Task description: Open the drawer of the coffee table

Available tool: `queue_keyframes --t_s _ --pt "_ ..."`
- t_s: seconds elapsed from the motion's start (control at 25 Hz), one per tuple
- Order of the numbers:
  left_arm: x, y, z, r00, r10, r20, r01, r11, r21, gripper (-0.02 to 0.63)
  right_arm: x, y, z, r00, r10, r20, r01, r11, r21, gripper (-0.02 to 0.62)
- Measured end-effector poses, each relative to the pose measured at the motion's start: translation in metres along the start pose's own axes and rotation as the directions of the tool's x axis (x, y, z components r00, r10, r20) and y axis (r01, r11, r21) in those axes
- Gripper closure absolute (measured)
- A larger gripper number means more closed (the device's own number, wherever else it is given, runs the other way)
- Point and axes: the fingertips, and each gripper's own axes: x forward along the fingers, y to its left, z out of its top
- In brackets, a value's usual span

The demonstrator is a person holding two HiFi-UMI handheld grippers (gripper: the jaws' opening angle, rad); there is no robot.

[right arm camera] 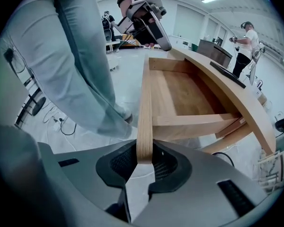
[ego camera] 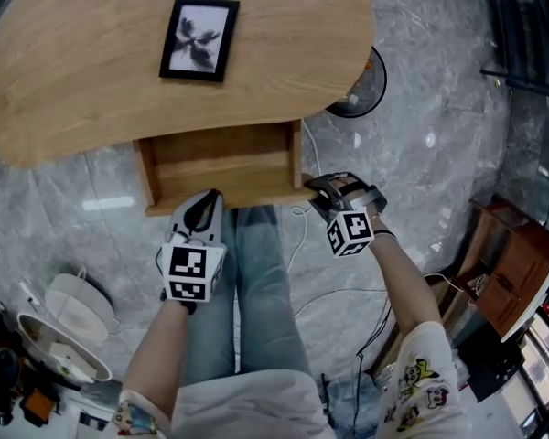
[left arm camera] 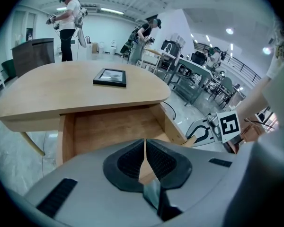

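Observation:
The wooden coffee table (ego camera: 82, 71) has its drawer (ego camera: 221, 161) pulled out from under the top and showing a bare wooden floor. My right gripper (ego camera: 313, 187) is at the right end of the drawer front (right arm camera: 144, 103), shut on that thin panel, with the pads (right arm camera: 163, 161) pressing on both faces. My left gripper (ego camera: 205, 199) sits at the middle of the same front edge, jaws shut with nothing between them. In the left gripper view (left arm camera: 145, 148) the open drawer (left arm camera: 111, 126) lies just beyond the tips, with the right gripper (left arm camera: 204, 133) off to the right.
A black picture frame (ego camera: 199, 39) lies on the tabletop. The person's jeans-clad legs (ego camera: 256, 282) stand right against the drawer front. A fan base (ego camera: 361, 85) and cables (ego camera: 325, 293) lie on the marble floor; a white appliance (ego camera: 73, 305) sits at left. People (left arm camera: 68, 22) stand far behind.

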Motion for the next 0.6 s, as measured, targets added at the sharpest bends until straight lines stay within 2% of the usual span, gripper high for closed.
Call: queue_keyframes --t_s 0.28,0.48,0.6 --pt "-0.002 0.002 -0.009 1.000 0.009 -0.005 -0.010 1.000 -0.019 0.592 0.019 0.004 -0.015 0.997 0.021 -0.078 -0.023 0.999 -0.028 0.531" --pt "-0.002 0.007 -0.014 1.000 0.018 -0.003 -0.018 0.999 -0.032 0.592 0.023 0.004 -0.015 0.996 0.022 -0.091 -0.025 0.999 -0.028 0.531" --pt "-0.005 0.007 -0.015 1.000 0.025 0.005 -0.025 0.999 -0.040 0.592 0.023 0.005 -0.015 0.995 0.027 -0.095 -0.027 1.000 0.004 0.530"
